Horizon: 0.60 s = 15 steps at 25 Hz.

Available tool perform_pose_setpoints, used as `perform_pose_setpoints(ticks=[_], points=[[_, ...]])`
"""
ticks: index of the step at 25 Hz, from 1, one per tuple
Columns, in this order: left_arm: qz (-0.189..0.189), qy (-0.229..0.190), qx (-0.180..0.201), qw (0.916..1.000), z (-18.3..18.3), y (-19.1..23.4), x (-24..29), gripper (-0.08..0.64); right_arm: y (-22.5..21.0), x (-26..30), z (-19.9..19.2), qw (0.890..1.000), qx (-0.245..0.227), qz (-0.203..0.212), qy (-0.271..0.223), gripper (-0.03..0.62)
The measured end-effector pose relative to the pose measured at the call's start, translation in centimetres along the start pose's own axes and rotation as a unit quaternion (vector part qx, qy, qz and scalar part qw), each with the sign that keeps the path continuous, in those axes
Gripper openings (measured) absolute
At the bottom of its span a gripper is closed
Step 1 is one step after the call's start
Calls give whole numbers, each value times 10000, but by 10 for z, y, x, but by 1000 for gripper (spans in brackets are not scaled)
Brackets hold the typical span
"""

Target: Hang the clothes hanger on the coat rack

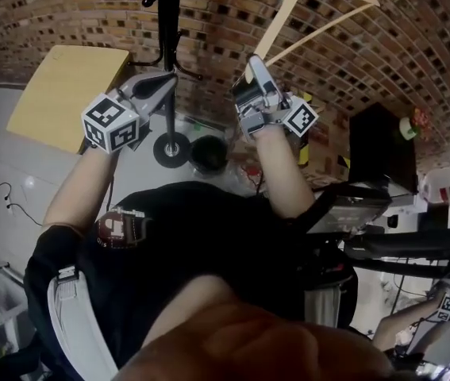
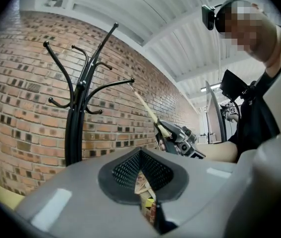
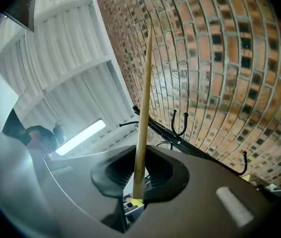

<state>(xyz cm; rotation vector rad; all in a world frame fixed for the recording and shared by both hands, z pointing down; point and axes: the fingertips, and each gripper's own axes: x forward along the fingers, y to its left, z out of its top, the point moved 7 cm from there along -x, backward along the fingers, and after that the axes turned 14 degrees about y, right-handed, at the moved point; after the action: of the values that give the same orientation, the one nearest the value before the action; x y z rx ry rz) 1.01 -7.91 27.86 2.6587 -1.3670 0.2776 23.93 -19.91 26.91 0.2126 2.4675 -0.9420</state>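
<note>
A pale wooden clothes hanger [image 1: 275, 18] rises up and to the right from my right gripper [image 1: 255, 66], which is shut on its lower end. In the right gripper view the hanger's bar [image 3: 142, 108] stands straight up between the jaws, in front of the brick wall. The black coat rack [image 1: 169, 38] stands just left of the hanger, its round base [image 1: 171, 150] on the floor. Its curved hooks [image 2: 81, 78] fill the left gripper view's left side, and my right gripper [image 2: 172, 139] with the hanger [image 2: 147, 109] shows beside them. My left gripper [image 1: 163, 84], shut and empty, is raised next to the pole.
A yellow table [image 1: 66, 94] stands to the left against the brick wall [image 1: 232, 22]. A black round bin [image 1: 209, 154] sits by the rack's base. A dark cabinet [image 1: 379, 145] and cluttered equipment [image 1: 415, 236] are to the right.
</note>
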Motion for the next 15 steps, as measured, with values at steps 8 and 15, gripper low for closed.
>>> perform_pose_setpoints(ticks=[8, 15], points=[[-59, 3, 38, 10000, -8, 32, -31, -8, -10, 54, -38, 9988, 226, 412, 131, 66], [-43, -8, -10, 10000, -16, 49, -46, -8, -19, 80, -60, 9972, 360, 573, 322, 67]])
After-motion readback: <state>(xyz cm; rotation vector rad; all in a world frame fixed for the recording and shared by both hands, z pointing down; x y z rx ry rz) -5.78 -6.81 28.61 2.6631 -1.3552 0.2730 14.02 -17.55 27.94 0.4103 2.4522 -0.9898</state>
